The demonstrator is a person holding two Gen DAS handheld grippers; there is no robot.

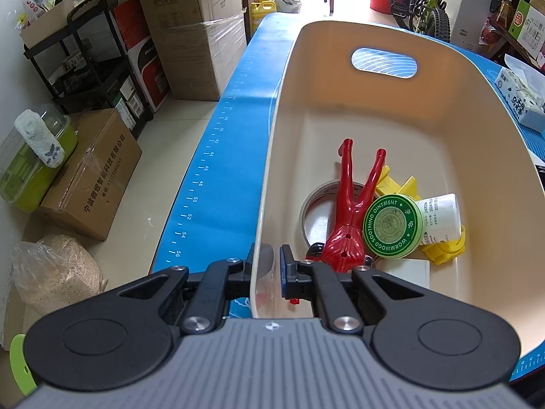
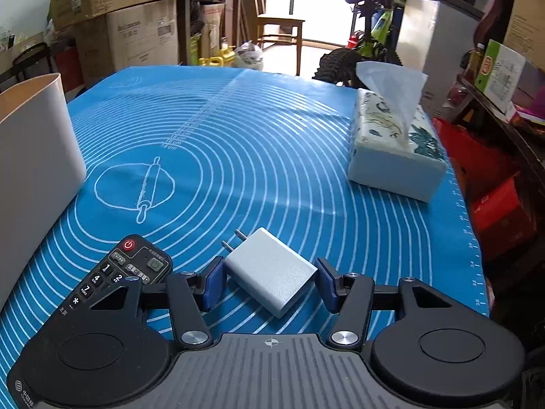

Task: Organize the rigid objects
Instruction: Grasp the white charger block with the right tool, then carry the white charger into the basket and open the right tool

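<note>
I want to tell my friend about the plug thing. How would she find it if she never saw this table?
Look at the big blue baking mat with white rings. Near its front edge, right of the black remote, a small white charger lies flat between the right gripper fingers. It is the only white block with two metal prongs sticking out; the tissue box is far bigger and patterned.

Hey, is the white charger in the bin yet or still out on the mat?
Out. The charger lies flat on the blue mat, between the right hand-held gripper's pads, beside the bin.
</note>
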